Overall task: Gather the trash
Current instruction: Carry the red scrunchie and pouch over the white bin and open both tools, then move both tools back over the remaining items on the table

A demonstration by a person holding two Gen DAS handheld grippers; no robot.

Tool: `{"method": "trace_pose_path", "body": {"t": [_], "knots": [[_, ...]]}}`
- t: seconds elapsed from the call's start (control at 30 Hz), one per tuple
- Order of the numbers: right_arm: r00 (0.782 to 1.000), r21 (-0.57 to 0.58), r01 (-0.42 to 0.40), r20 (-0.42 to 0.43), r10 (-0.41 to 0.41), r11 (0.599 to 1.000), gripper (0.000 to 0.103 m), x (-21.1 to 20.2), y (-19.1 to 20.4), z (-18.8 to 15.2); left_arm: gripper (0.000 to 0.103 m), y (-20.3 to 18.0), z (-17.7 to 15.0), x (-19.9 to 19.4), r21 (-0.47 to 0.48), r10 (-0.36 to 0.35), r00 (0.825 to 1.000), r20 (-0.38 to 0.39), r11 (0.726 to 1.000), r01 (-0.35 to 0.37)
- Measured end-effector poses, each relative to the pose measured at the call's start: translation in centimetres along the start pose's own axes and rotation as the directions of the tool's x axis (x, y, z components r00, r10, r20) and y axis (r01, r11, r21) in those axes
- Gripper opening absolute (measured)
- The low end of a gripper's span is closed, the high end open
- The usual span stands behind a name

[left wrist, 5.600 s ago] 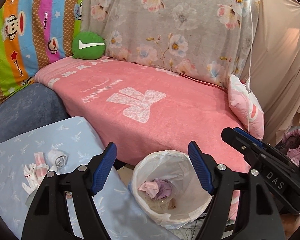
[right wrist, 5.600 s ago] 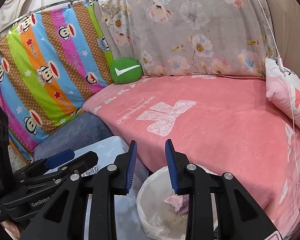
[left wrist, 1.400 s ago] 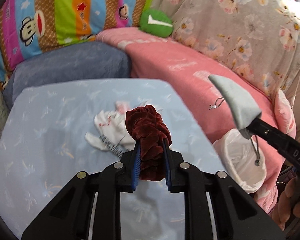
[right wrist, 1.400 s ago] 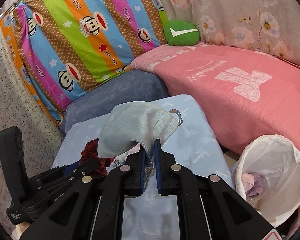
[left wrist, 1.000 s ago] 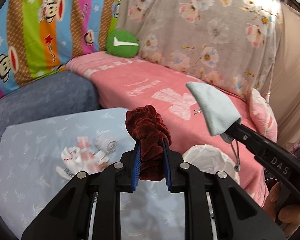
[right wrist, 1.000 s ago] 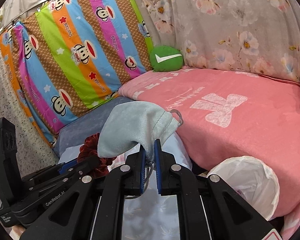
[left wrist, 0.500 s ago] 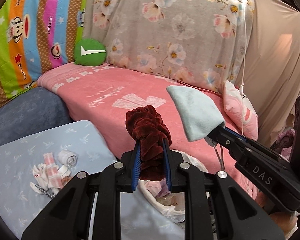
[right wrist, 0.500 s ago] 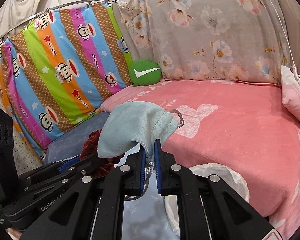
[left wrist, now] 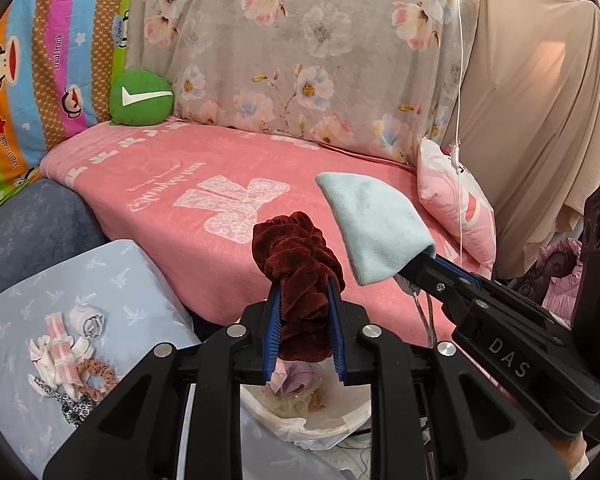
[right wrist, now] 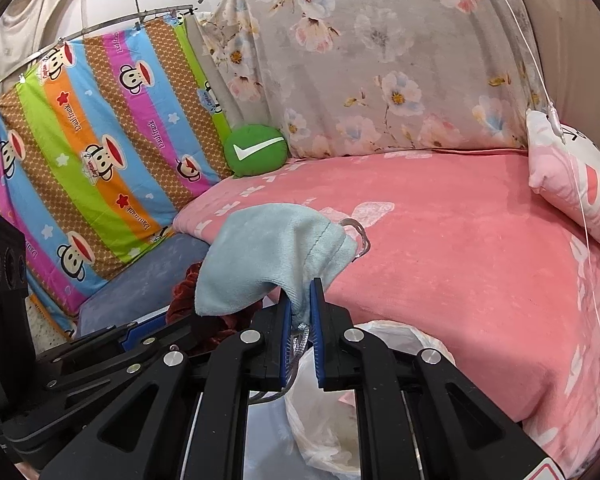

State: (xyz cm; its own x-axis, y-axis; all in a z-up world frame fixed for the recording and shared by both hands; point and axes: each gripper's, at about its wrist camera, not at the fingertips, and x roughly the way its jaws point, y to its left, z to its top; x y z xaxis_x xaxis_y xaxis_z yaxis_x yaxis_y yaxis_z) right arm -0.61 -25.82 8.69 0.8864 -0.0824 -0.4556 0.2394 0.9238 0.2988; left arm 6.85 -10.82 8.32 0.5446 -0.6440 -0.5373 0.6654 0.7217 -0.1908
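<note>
Two tongs grip trash: left tongs (left wrist: 302, 320) scrunchie (left wrist: 298, 276); right tongs (right wrist: 300, 336) pouch (right wrist: 276, 252).

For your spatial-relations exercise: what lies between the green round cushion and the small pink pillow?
In the right wrist view, only bare pink blanket stretches between green cushion and pink pillow.

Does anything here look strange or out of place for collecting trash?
Yes. The left gripper holds a dark red scrunchie and the right gripper a pale blue pouch, above the lined bin. Both look undamaged, not like trash.
</note>
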Motion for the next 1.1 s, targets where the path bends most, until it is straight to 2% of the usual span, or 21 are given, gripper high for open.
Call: {"method": "trace_pose_path", "body": {"t": [0.1,0.17,0.23,0.57,1.1], "knots": [[1.000,0.021,0.012,0.008,-0.013,1.000,0.014,0.0,-0.6,-0.1,0.030,-0.5,0.1,0.7,-0.006,-0.001,1.000,-0.007,1.000,0.001],[1.000,0.034,0.015,0.008,-0.015,0.999,0.015,0.0,-1.1,-0.1,0.039,-0.6,0.1,1.0,-0.011,0.002,1.000,-0.012,1.000,-0.002],[1.000,0.039,0.020,0.009,-0.020,0.999,0.016,0.1,-1.4,-0.1,0.053,-0.7,0.0,1.2,-0.016,0.016,1.000,-0.009,1.000,-0.016],[1.000,0.027,0.019,-0.001,-0.018,0.999,0.021,0.3,-1.1,-0.4,0.054,0.0,-0.5,1.6,-0.043,0.035,0.999,-0.024,0.998,-0.036],[0.999,-0.016,-0.029,-0.045,0.028,0.999,0.022,1.8,2.0,-1.6,0.055,3.0,-1.3,0.4,-0.120,0.073,0.997,-0.026,0.990,-0.076]]}}
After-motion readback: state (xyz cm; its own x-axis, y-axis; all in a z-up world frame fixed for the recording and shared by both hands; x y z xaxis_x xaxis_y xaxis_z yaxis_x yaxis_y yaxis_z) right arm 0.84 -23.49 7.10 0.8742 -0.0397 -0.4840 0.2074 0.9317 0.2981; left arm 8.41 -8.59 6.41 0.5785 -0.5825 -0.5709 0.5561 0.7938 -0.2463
